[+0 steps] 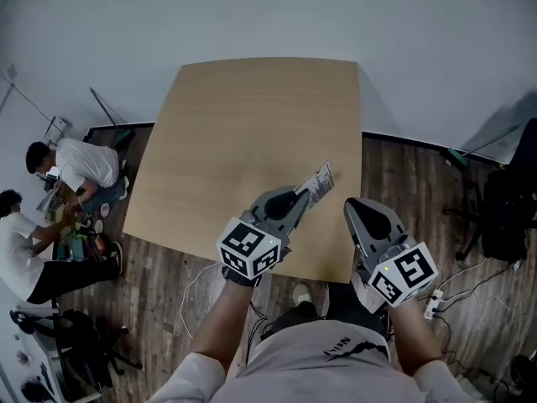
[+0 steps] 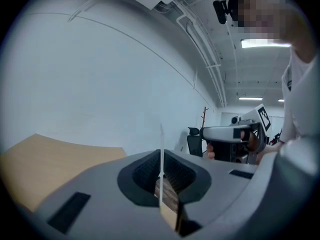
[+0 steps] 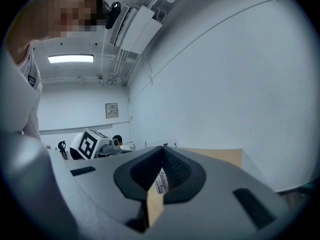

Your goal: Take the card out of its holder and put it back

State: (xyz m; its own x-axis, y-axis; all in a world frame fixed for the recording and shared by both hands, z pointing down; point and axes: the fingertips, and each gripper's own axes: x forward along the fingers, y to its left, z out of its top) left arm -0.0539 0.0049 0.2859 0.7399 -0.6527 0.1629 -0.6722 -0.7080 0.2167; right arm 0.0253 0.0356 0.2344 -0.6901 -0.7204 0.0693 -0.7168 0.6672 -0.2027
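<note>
So the left hand-held gripper (image 1: 304, 196) is clamped on the card (image 1: 319, 181), which pokes past its tips. The right hand-held gripper (image 1: 356, 205) is closed, empty, just beside. Guessing pull-out's next: open right, pinch the free end.

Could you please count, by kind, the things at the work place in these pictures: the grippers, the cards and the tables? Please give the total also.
Grey two-jaw grippers: 2 (left gripper, right gripper)
White printed card, clamped in the left gripper: 1
Light wooden table: 1
Total: 4
</note>
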